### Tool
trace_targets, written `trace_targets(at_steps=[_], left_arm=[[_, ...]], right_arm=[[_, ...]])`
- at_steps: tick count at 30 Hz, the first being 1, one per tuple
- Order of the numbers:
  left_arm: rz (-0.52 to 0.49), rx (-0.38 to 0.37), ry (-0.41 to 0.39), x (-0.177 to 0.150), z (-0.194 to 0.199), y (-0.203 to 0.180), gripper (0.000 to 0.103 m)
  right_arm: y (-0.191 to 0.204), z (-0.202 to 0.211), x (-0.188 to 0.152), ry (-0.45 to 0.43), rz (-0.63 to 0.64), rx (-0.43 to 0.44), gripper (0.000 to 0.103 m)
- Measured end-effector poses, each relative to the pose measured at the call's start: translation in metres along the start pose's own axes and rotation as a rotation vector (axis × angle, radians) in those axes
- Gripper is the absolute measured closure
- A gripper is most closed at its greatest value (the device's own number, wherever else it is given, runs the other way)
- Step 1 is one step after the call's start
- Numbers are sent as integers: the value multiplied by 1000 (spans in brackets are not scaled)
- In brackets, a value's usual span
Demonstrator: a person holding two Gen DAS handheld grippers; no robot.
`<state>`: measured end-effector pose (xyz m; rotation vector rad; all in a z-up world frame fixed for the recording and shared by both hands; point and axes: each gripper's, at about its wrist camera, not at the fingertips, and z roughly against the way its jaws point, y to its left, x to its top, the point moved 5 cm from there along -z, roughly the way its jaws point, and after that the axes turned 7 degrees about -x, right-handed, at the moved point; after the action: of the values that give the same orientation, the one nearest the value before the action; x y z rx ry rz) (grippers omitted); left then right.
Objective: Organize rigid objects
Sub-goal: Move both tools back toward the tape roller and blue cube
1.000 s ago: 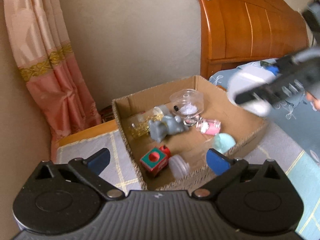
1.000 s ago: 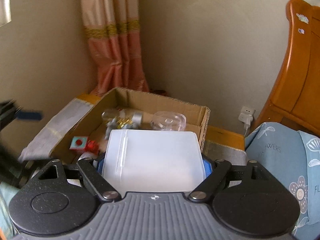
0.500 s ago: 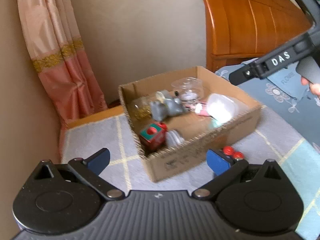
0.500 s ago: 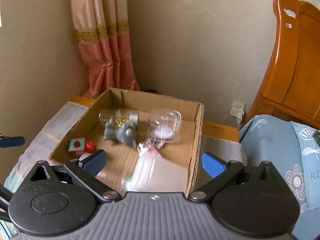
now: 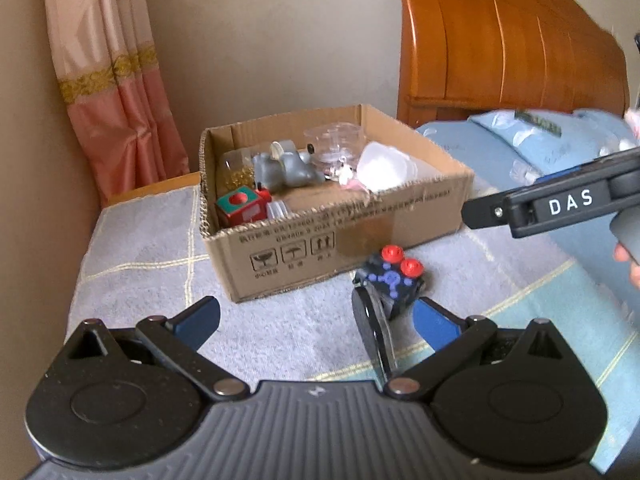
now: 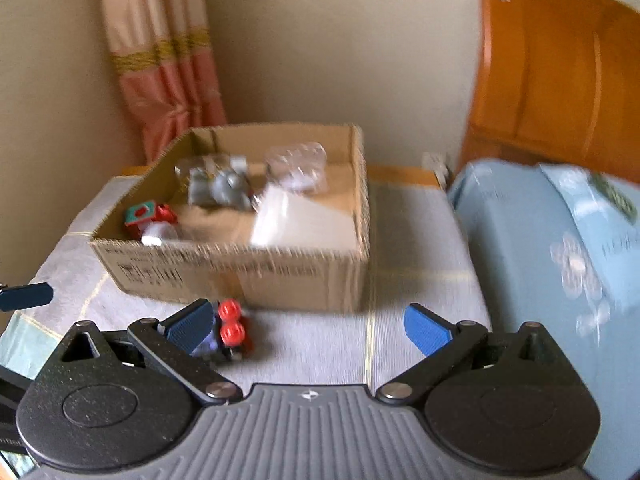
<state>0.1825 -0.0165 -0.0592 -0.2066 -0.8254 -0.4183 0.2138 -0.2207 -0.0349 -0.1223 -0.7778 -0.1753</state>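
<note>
The open brown cardboard box (image 5: 336, 236), centre frame in both views, holds a grey toy (image 5: 286, 168), a red-and-green cube (image 5: 240, 206), clear plastic tubs (image 5: 336, 146) and a white lid (image 5: 380, 166). We read handling symbols on its front and "DAS" on our right gripper (image 5: 552, 204). It rests on a grey checked cloth (image 5: 140, 248), with a pink curtain (image 5: 108, 80) upper left and an orange wooden headboard (image 5: 500, 40) upper right. A black cube with red knobs (image 5: 394, 276) lies just before the box. Our left gripper (image 5: 316, 316) and right gripper hover wide open, empty.

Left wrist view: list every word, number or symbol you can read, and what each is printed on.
"DAS": white letters on the right gripper body.
Three boxed handling pictograms, one with up arrows: front of the cardboard box; captions beneath too small.
Printed lines along the box's top edge: too small to read.
</note>
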Motion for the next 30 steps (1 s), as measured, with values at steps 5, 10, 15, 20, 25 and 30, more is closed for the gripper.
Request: trace_targets(at_steps=[5, 10, 15, 20, 25, 30], left_arm=[[-18, -25, 69, -16, -17, -16, 1], [17, 4, 131, -27, -33, -13, 1], [76, 20, 140, -32, -32, 0, 1], [136, 65, 128, -34, -30, 21, 1], [194, 107, 128, -36, -29, 43, 1], [205, 90, 102, -35, -20, 50, 1]], right_arm=[[-4, -9, -20, 55, -20, -16, 0], [-6, -9, -24, 59, -28, -4, 0], [0, -14, -27, 70, -16, 19, 0], [9, -21, -31, 85, 11, 40, 0], [18, -29, -35, 93, 39, 68, 0], [34, -37, -38, 79, 118, 95, 0]])
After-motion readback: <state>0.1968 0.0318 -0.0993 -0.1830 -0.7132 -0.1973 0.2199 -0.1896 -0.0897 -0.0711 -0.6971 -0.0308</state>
